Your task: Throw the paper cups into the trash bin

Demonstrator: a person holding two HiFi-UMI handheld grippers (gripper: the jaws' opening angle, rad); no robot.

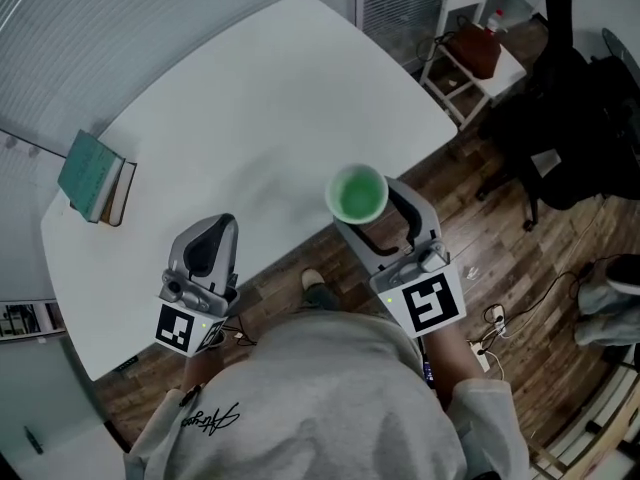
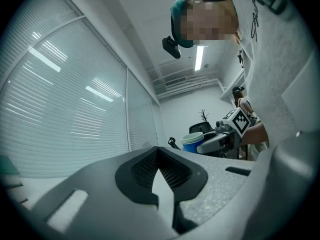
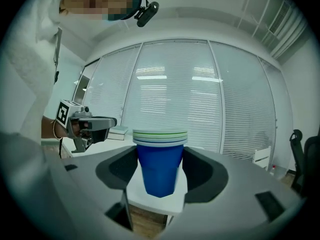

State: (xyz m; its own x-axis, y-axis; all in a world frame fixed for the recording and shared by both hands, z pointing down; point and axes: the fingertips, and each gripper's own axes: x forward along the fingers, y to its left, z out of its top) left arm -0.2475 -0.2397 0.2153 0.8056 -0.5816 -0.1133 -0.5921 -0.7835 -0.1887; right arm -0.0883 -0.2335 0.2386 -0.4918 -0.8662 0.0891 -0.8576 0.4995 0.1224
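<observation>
A stack of nested paper cups [image 1: 357,195], blue outside with a green inside, is upright between the jaws of my right gripper [image 1: 378,214], which is shut on it just past the white table's [image 1: 260,108] front edge. In the right gripper view the blue cup stack [image 3: 160,159] fills the gap of the right gripper [image 3: 160,176]. My left gripper [image 1: 208,243] hovers over the table's near edge with its jaws together and nothing between them. In the left gripper view, beyond the left gripper [image 2: 159,156], the cups [image 2: 192,140] show at the right. No trash bin is in view.
A teal book [image 1: 92,178] lies on a brown one at the table's left edge. A white shelf unit with a reddish-brown bag [image 1: 478,48] and a black chair [image 1: 570,118] stand to the right. Cables [image 1: 492,320] lie on the wood floor.
</observation>
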